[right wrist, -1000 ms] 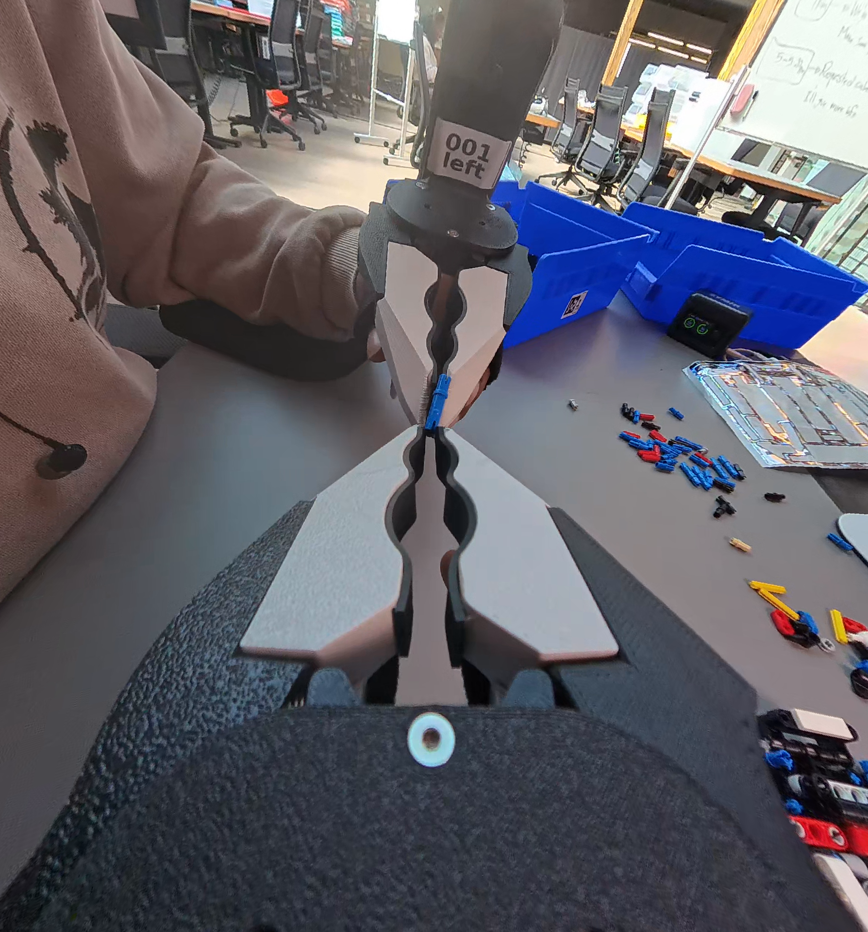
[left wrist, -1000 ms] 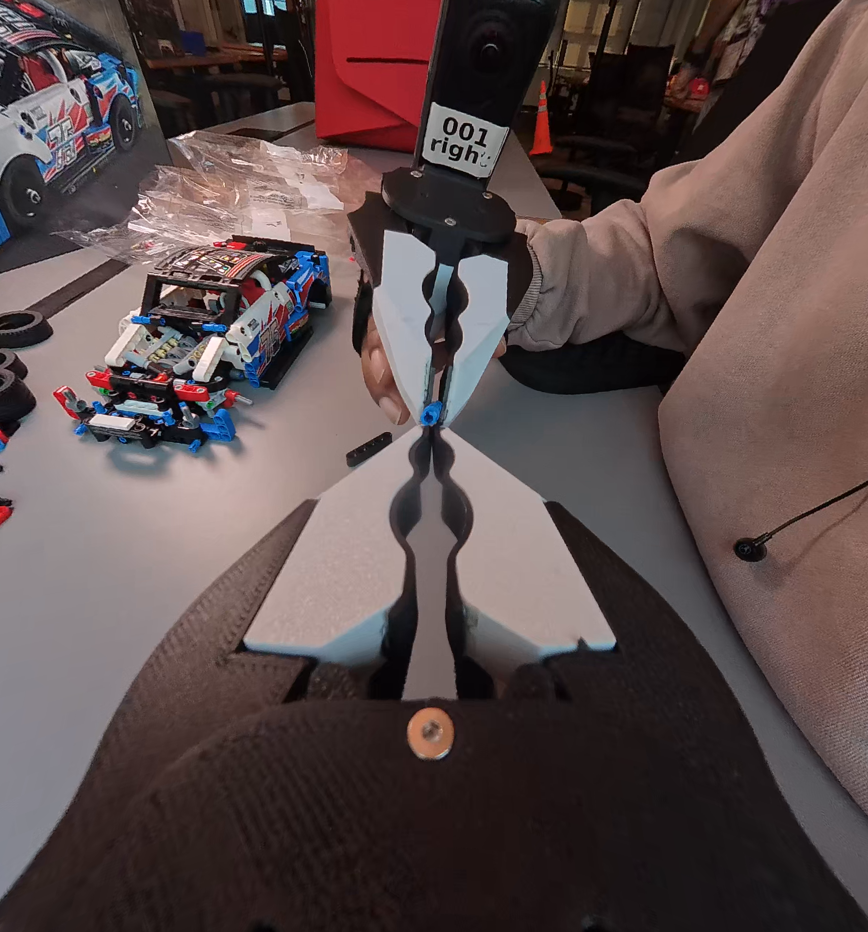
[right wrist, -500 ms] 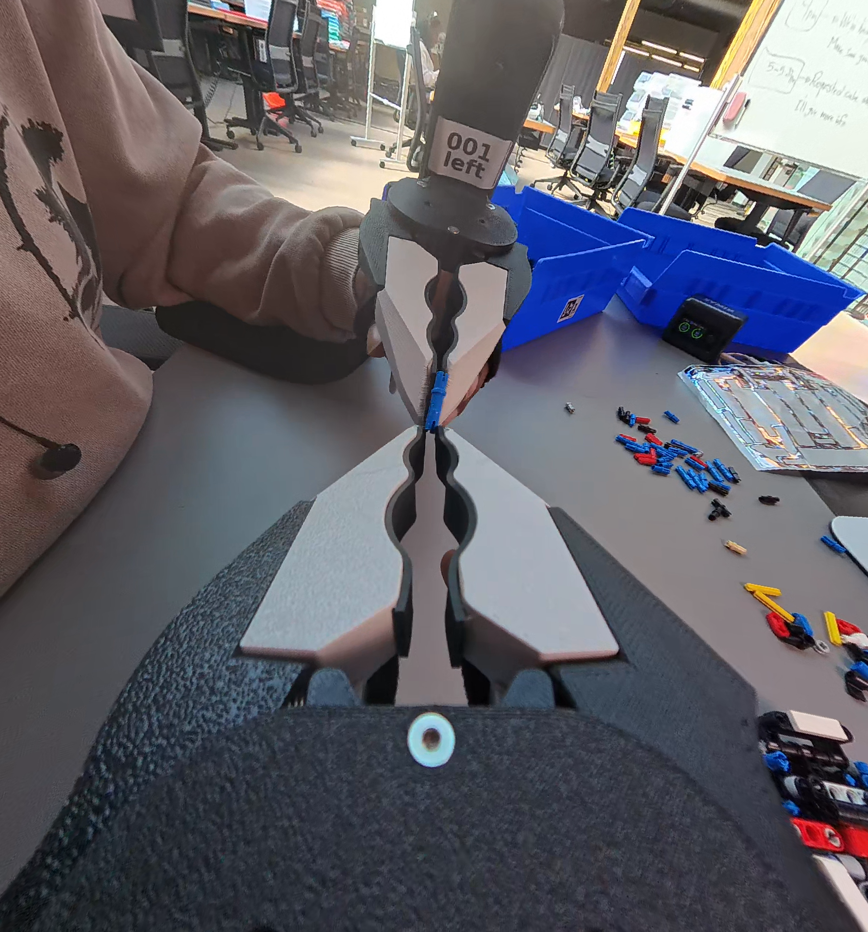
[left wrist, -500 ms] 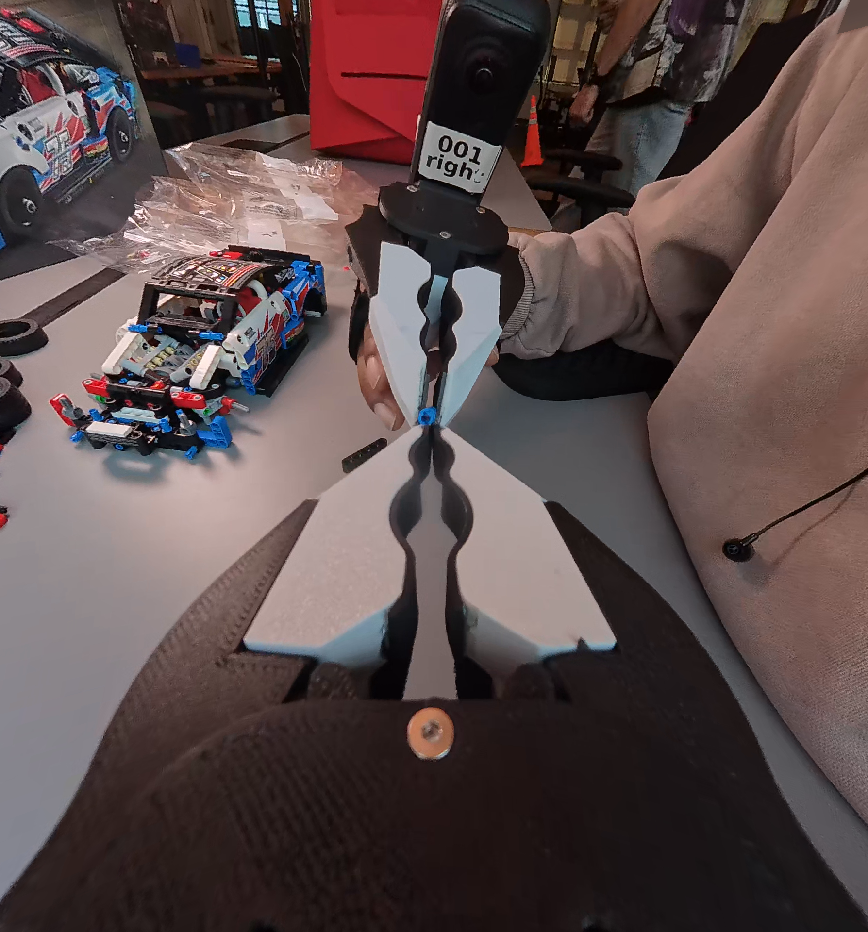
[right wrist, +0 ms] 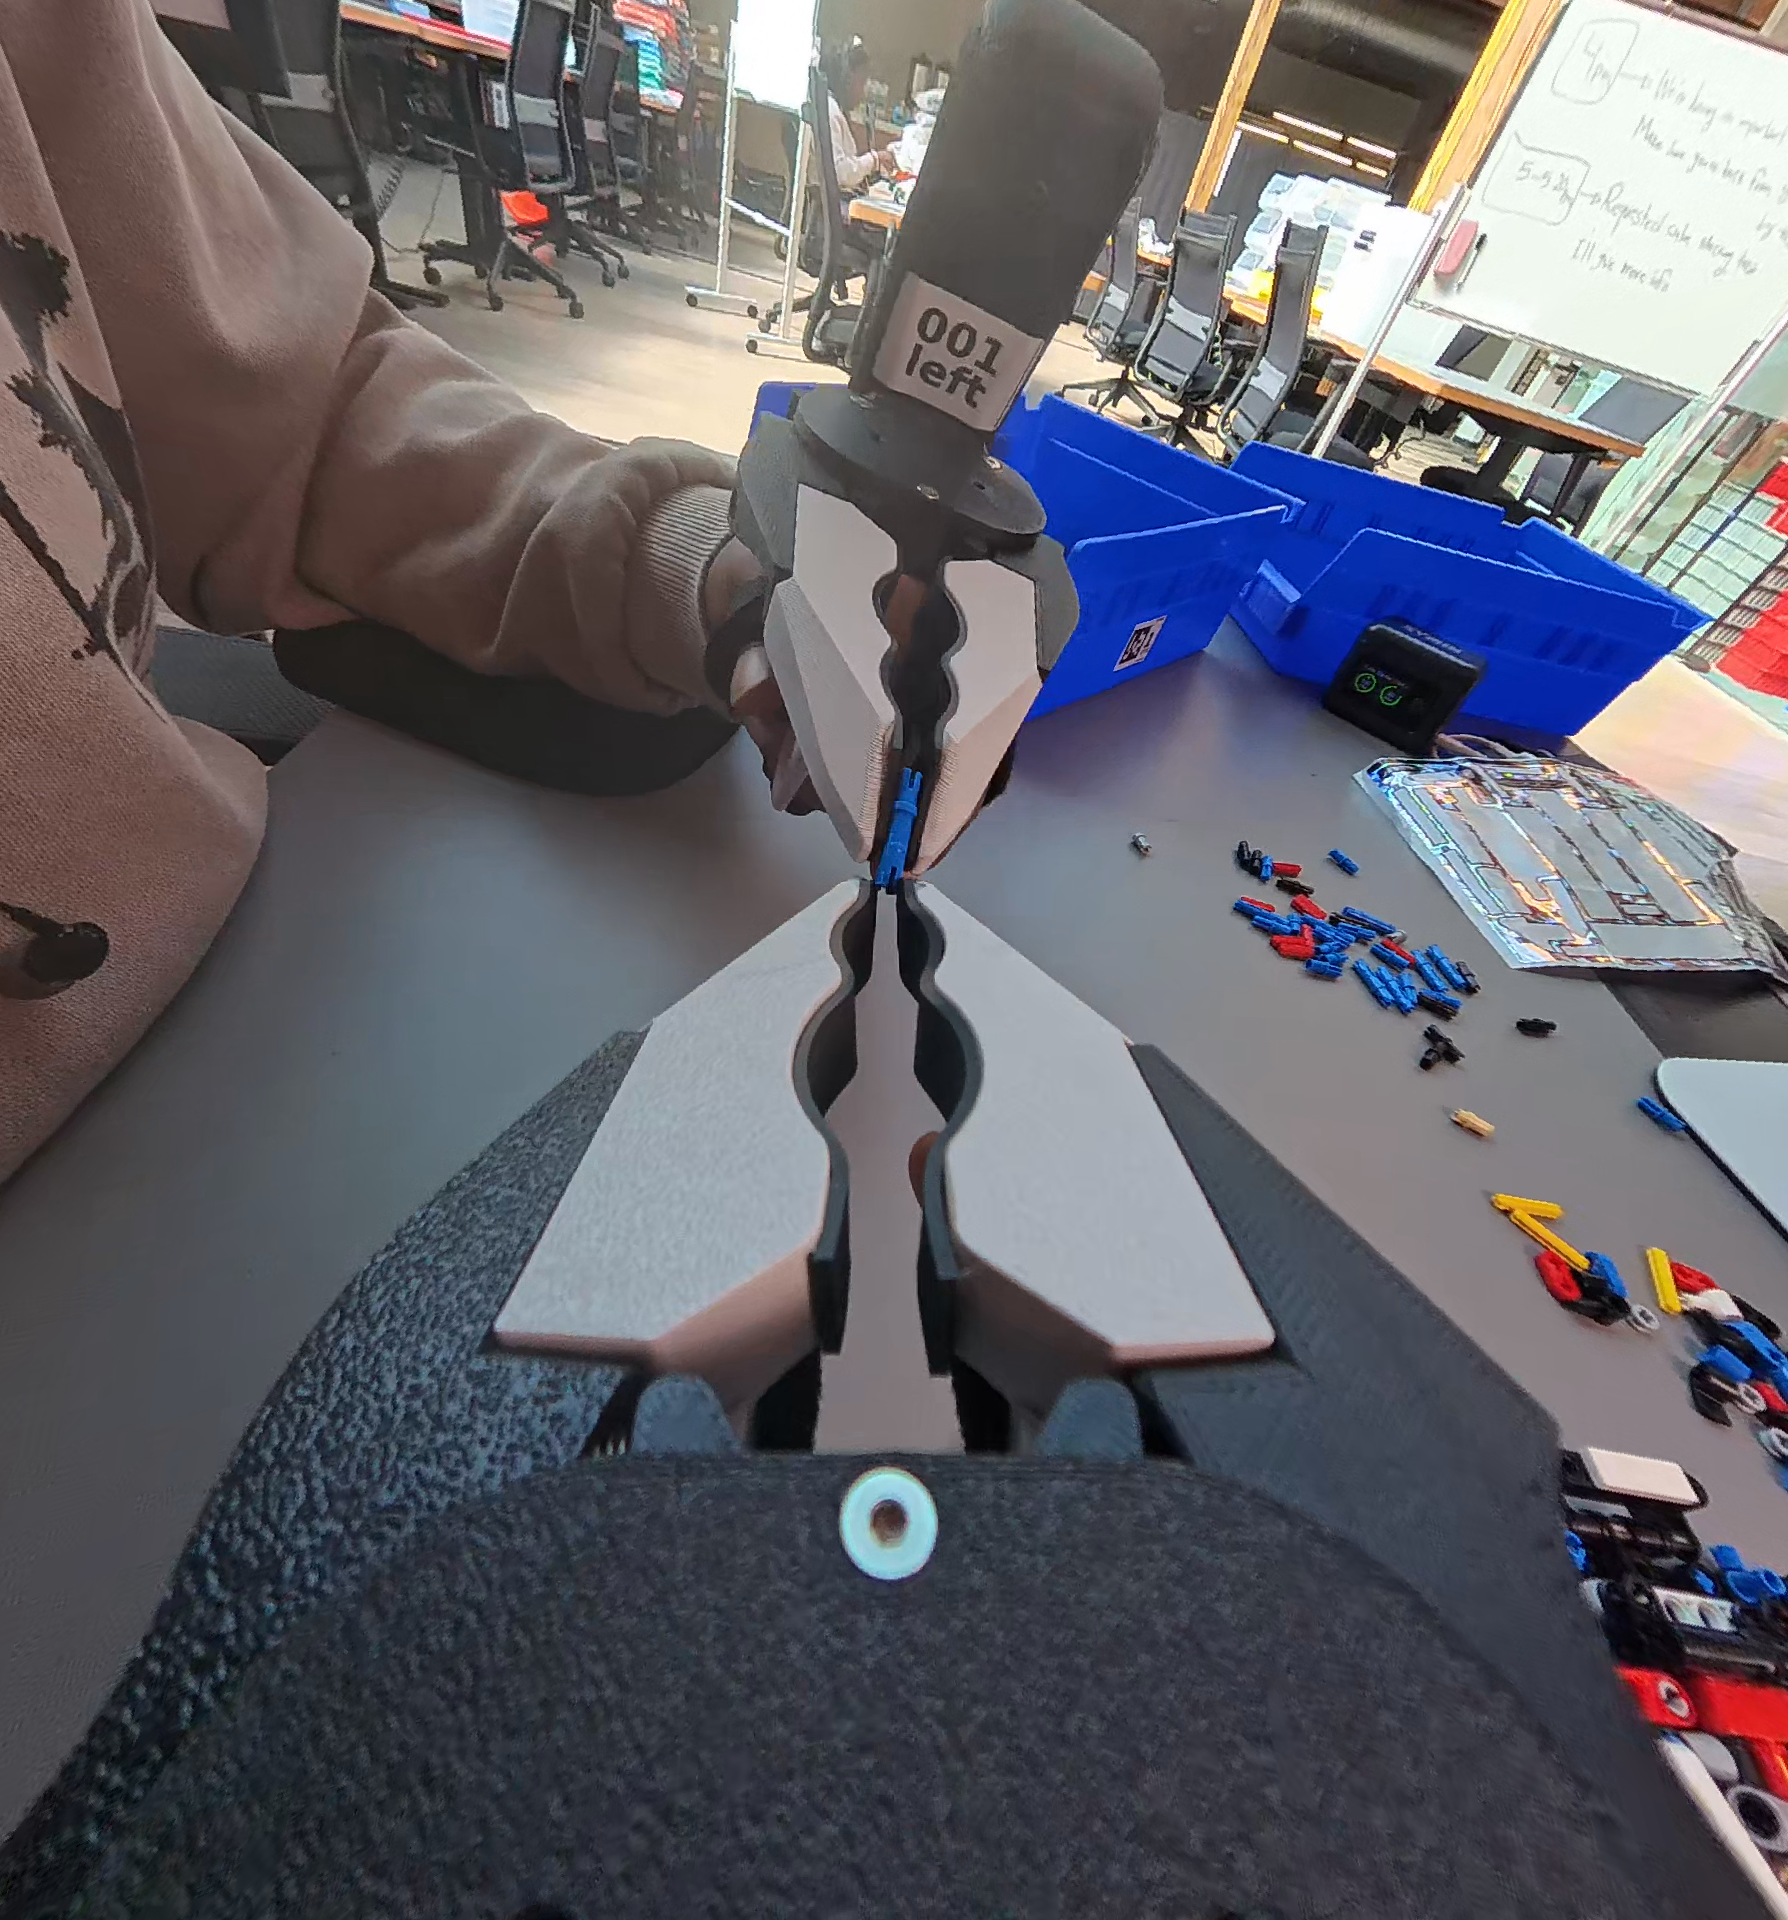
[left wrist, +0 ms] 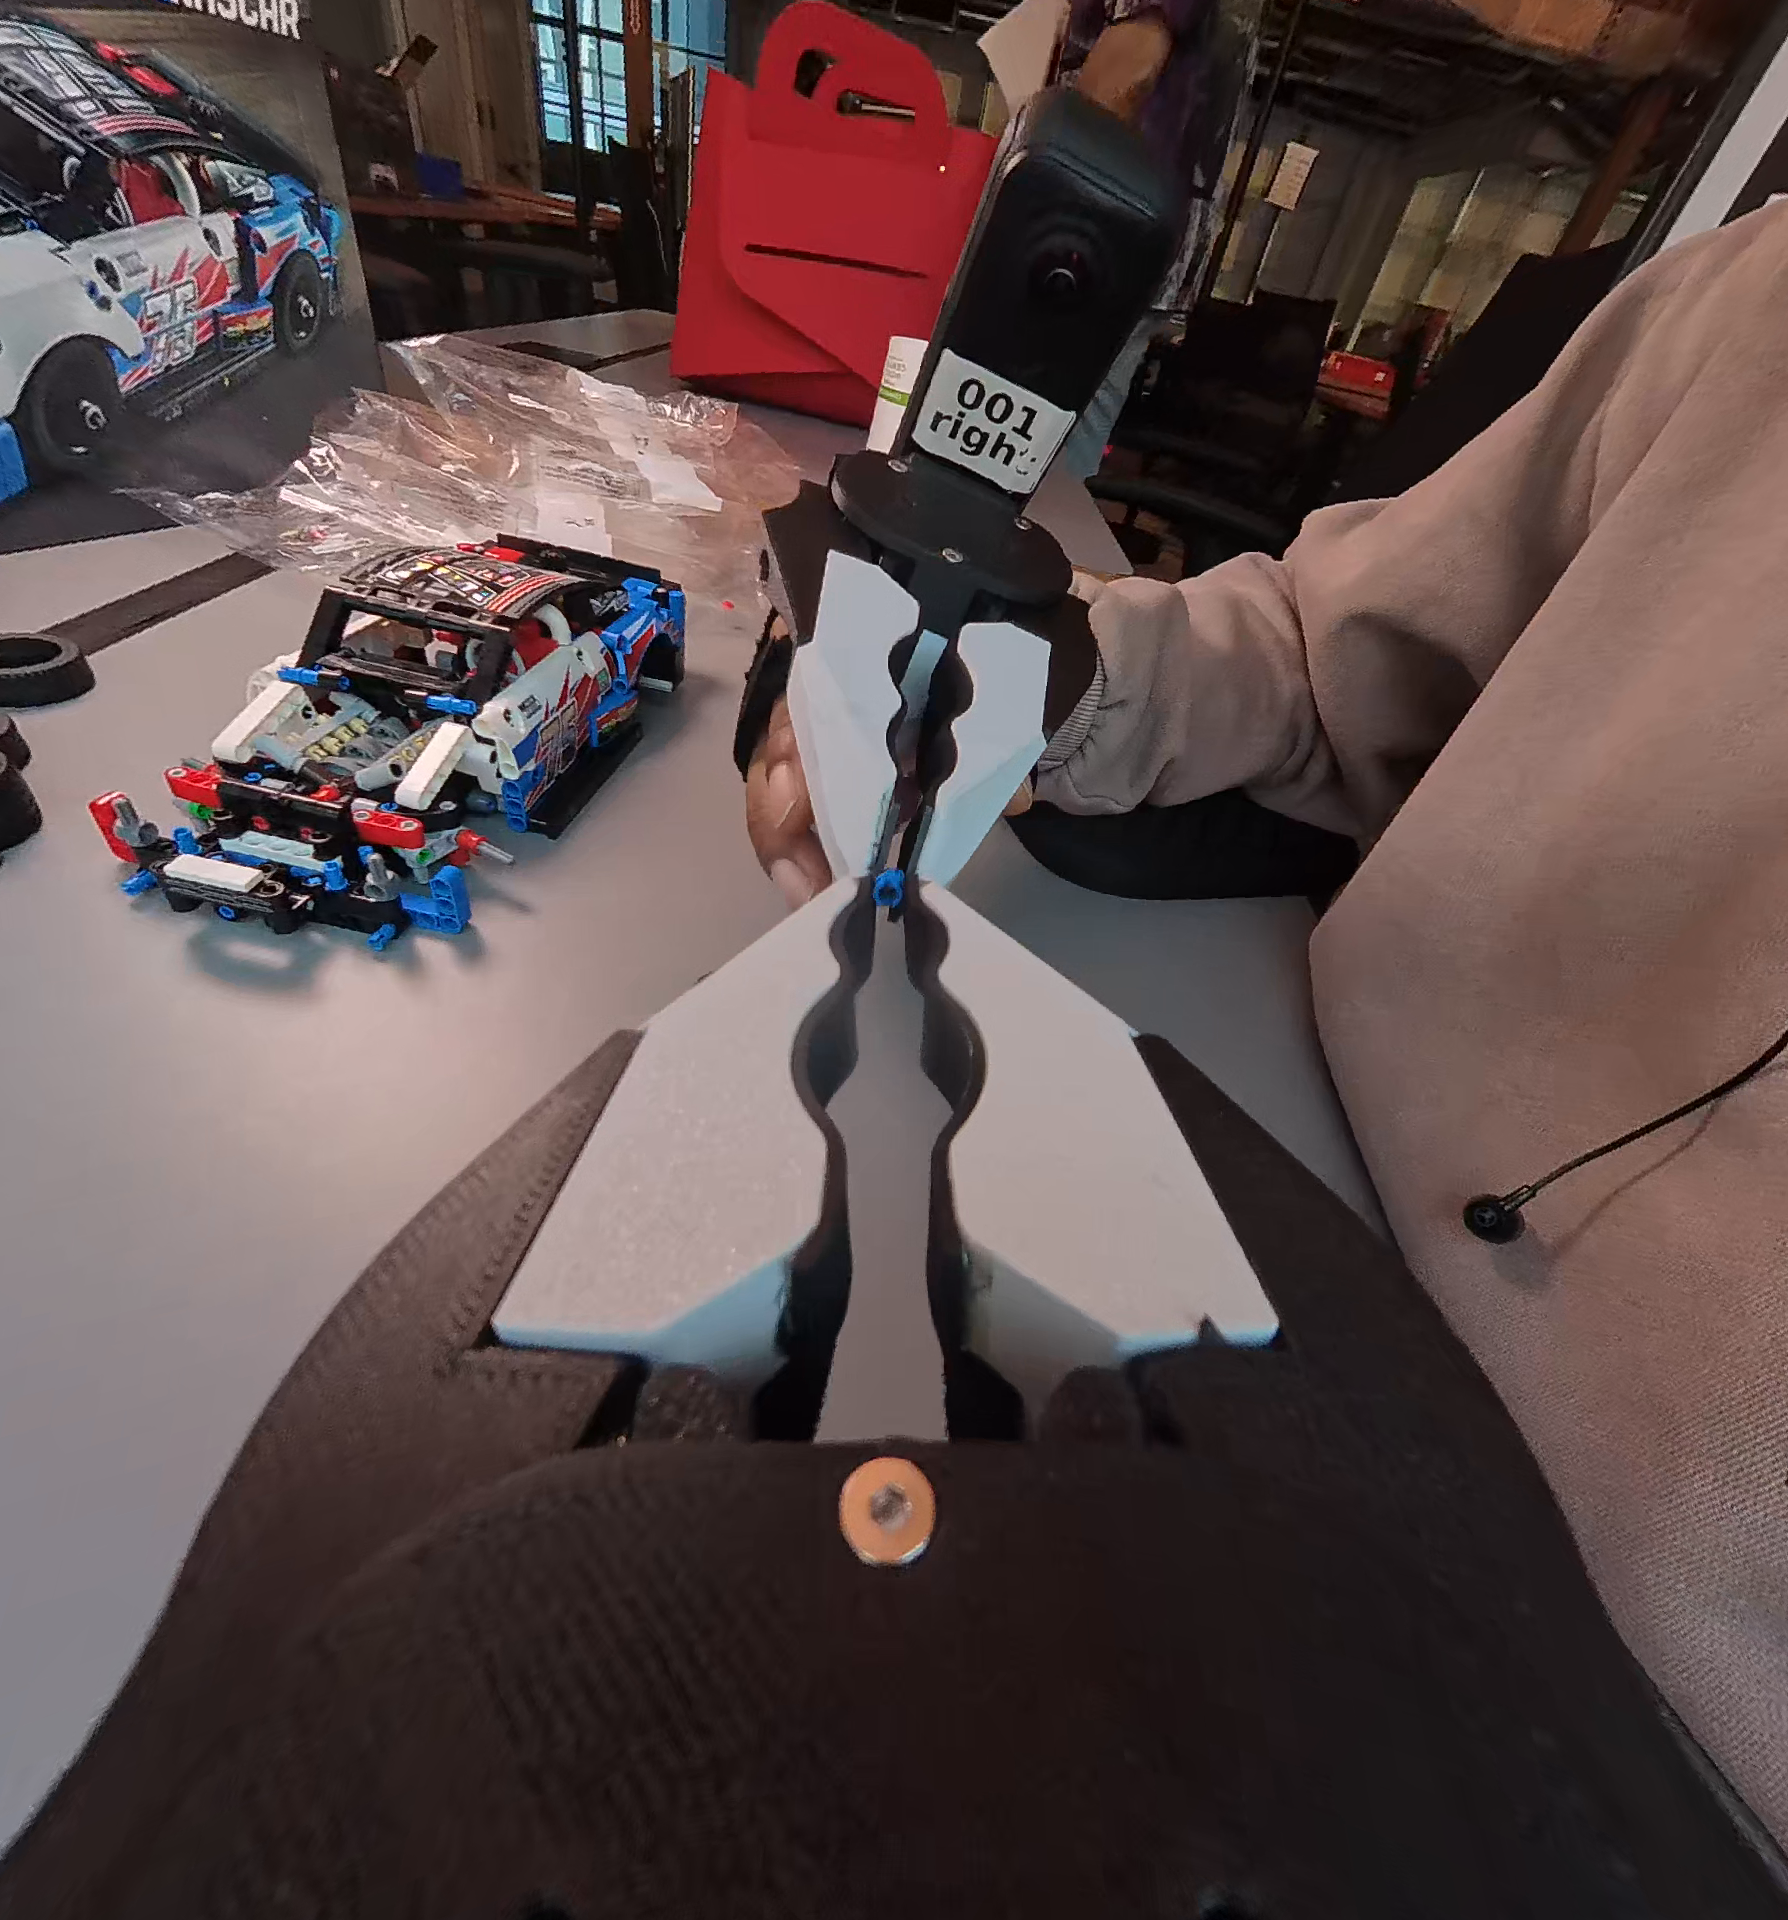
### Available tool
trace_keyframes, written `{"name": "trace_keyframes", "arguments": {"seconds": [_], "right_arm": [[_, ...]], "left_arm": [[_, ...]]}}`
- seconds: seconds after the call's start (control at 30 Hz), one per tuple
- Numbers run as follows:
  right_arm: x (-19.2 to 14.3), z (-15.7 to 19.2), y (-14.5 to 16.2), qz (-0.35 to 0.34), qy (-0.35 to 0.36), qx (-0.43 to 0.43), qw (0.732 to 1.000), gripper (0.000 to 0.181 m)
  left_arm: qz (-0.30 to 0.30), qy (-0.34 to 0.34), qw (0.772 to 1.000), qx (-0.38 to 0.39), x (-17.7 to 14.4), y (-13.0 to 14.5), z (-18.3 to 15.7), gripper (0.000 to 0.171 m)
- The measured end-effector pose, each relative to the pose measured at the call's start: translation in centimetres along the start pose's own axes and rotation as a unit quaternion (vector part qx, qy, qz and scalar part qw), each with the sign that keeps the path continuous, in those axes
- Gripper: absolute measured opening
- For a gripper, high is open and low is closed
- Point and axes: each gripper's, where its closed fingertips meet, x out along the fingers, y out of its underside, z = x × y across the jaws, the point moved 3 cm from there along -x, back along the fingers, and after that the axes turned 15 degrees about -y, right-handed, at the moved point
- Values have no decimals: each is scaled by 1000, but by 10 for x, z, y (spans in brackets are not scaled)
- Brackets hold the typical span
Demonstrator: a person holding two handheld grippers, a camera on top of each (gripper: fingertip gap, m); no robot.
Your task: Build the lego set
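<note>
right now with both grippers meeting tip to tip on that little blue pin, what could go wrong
1. The blue pin sits only at the very tips of the left gripper, meeting the right gripper; a slight twist could pop it out.
2. Dropped, it might roll across the table toward the loose pins.

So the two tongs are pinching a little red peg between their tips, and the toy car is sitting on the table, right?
Not quite: the peg is blue, not red, as the right wrist view shows. The left tongs and right tongs do meet tip to tip on it, and the toy car sits on the table.
</note>
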Motion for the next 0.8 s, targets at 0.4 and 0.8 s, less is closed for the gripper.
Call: {"name": "trace_keyframes", "arguments": {"seconds": [0.4,0.8], "right_arm": [[-5,-3,-5,-16,9,1,1000,1],[-4,-3,-10,-4,32,-21,999,1]], "left_arm": [[-17,2,1000,-11,-5,-5,3,13],[-41,27,996,-69,-7,-12,4,3]]}}
